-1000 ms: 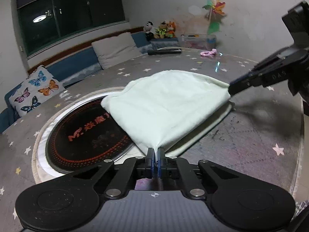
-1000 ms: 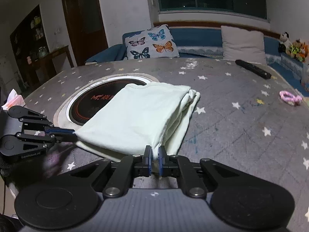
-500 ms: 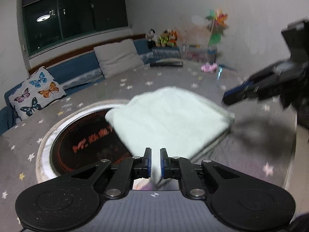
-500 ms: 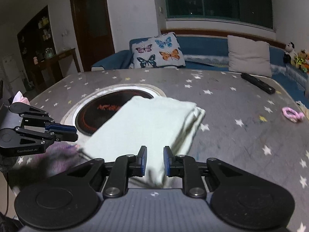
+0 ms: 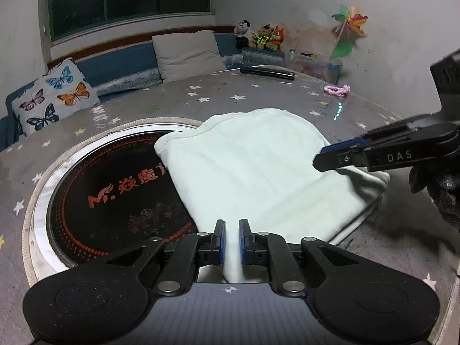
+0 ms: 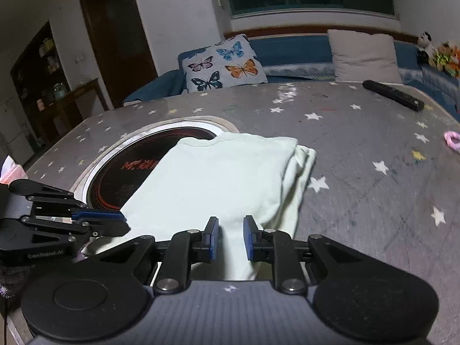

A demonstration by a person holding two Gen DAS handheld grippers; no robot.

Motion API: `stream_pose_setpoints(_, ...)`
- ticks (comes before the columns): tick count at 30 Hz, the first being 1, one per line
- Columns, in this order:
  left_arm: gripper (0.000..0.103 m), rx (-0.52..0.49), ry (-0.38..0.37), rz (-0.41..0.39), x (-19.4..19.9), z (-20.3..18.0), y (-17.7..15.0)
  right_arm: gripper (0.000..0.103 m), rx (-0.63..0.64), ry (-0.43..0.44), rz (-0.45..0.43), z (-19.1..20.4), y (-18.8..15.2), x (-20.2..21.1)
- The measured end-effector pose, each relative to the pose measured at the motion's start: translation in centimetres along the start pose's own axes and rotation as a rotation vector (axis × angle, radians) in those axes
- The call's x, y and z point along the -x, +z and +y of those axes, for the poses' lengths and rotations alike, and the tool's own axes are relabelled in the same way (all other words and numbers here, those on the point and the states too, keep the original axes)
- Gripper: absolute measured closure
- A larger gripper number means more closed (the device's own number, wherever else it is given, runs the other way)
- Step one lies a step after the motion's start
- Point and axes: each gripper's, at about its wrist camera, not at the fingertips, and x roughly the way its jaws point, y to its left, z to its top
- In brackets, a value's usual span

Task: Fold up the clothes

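A pale green folded garment (image 5: 258, 172) lies flat on the grey star-patterned table, partly over the round black cooktop; it also shows in the right wrist view (image 6: 218, 181). My left gripper (image 5: 232, 230) is open, its jaws parted just over the garment's near corner. My right gripper (image 6: 231, 227) is open, hovering over the garment's other near corner. Each gripper shows in the other's view: the right gripper (image 5: 325, 159) at the garment's right edge, the left gripper (image 6: 122, 222) at its left edge. Neither holds cloth.
The round black cooktop (image 5: 109, 195) with a white rim is set into the table (image 6: 359, 201). A black remote (image 6: 392, 95) and a pink hair tie (image 5: 336, 89) lie at the far side. Cushions and plush toys line the bench behind. The table's edge is close on the right.
Both grippers were shut on the garment's near corners a second ago. They opened, let the cloth drop flat and now hover just above it.
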Motion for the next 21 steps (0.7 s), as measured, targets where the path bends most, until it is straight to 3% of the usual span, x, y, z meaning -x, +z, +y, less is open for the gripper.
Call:
stream_pose_setpoints(2, 0.090, 0.004, 0.006, -0.004, 0.1, 0.2, 0.2, 0.083, -0.010, -0.007, -0.003, -0.3, 0.1, 0.2)
stream_pose_setpoints(5, 0.077, 0.032, 0.020, -0.016, 0.0, 0.6, 1.0, 0.070, -0.031, -0.022, -0.026, -0.7, 0.3, 0.8)
stream_pose_setpoints(8, 0.073, 0.088, 0.044, -0.021, -0.5, 1.3, 2.0, 0.065, -0.080, -0.051, -0.039, -1.3, 0.7, 0.3)
stream_pose_setpoints(14, 0.054, 0.164, 0.082, -0.025, -1.6, 2.3, 3.5, 0.046, -0.199, -0.104, -0.067, -3.0, 1.0, -0.7)
stream_pose_setpoints(21, 0.046, 0.250, 0.078, 0.005, -3.1, 3.3, 4.2, 0.040, -0.307, -0.059, -0.061, -4.2, 0.7, -1.7)
